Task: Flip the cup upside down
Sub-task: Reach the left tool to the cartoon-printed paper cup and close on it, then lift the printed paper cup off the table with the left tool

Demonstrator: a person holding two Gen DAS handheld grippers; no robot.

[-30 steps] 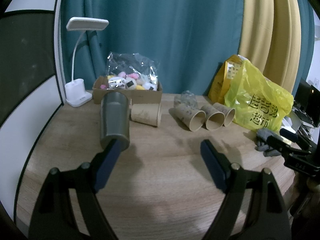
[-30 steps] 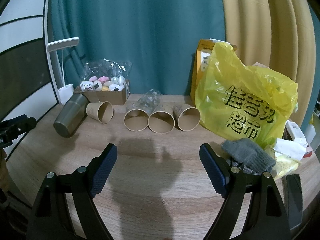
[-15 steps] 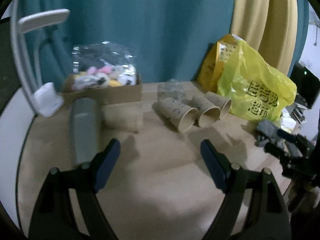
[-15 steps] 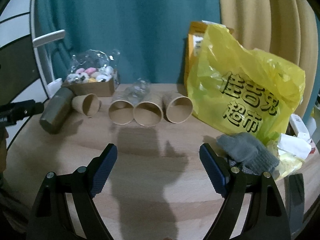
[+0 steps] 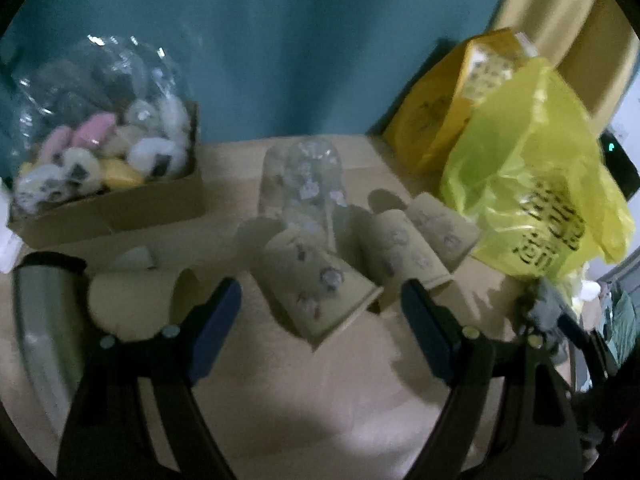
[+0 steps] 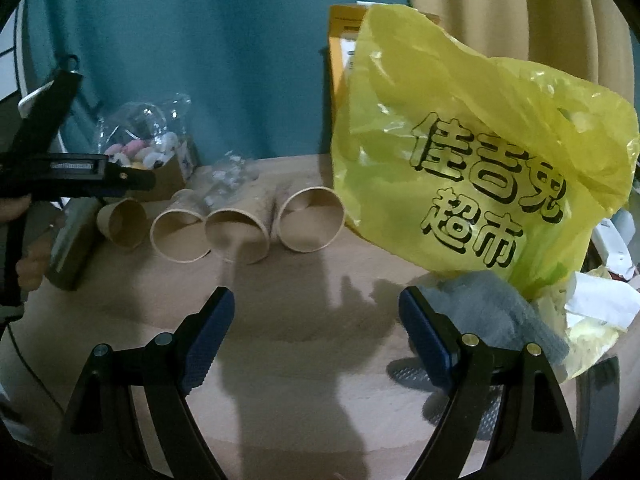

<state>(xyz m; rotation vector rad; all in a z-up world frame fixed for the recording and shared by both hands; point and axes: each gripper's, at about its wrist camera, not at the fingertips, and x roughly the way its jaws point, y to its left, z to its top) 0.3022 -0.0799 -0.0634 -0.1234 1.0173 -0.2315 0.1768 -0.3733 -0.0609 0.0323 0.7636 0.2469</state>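
Paper cups lie on their sides ahead of both wide-spread, empty grippers: the left gripper (image 5: 320,312) faces the nearest patterned cup (image 5: 320,284) between its fingers, so it should straddle the wall squarely, while the right gripper (image 6: 316,316) holds clear

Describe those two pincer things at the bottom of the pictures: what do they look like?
Each tool, left tool and right tool, is a black plastic fork with two angled arms. Flat dark-blue textured pads line the fingertips, and small silver screws dot the arms. No cables or sleeves show.
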